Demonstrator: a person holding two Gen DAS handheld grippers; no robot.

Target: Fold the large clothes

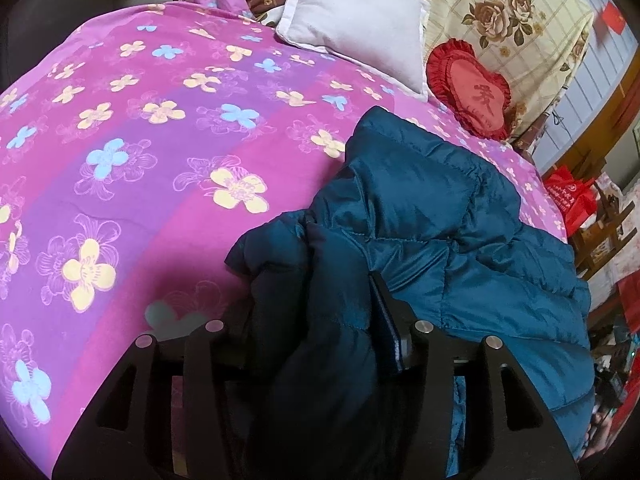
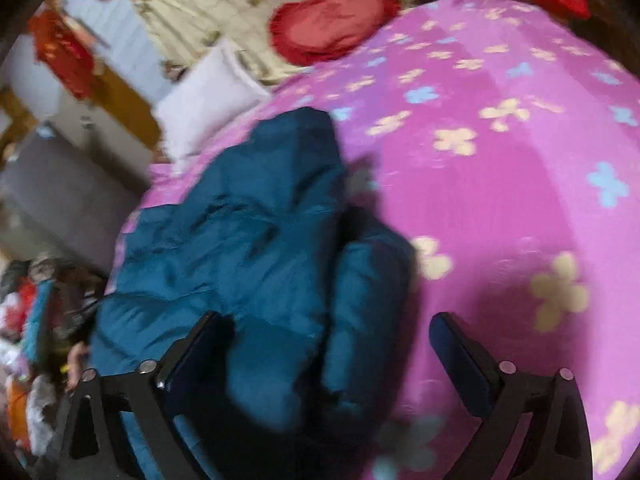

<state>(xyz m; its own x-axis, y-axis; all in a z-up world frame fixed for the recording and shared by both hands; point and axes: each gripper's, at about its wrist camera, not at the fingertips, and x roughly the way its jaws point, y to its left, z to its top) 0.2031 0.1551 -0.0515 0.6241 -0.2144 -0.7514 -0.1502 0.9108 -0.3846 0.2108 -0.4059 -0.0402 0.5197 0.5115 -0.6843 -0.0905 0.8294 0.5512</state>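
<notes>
My left tongs point(image 1: 316, 344) pinched the teal puffer jacket point(image 1: 432, 220); right tongs point(image 2: 320, 356) hung spread; I judged pulling the fold flat toward the heart cushion point(image 1: 468, 88) best.

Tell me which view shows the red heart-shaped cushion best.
The left wrist view: the red heart-shaped cushion is sharp there, its frill and embroidered character visible. The right wrist view shows it too, but motion-blurred, with no detail.

Teal-blue quilted jacket point(image 1: 436, 216) shows darker navy in its shadowed folds, on a bedspread point(image 1: 160, 168) striped pink and purple with yellow and pale-blue flowers; plain white pillow point(image 1: 360, 24), red heart cushion point(image 1: 468, 88) with a darker red frill, cream check blanket point(image 1: 516, 20) with brown roses, black gripper fingers point(image 2: 464, 356)
</notes>
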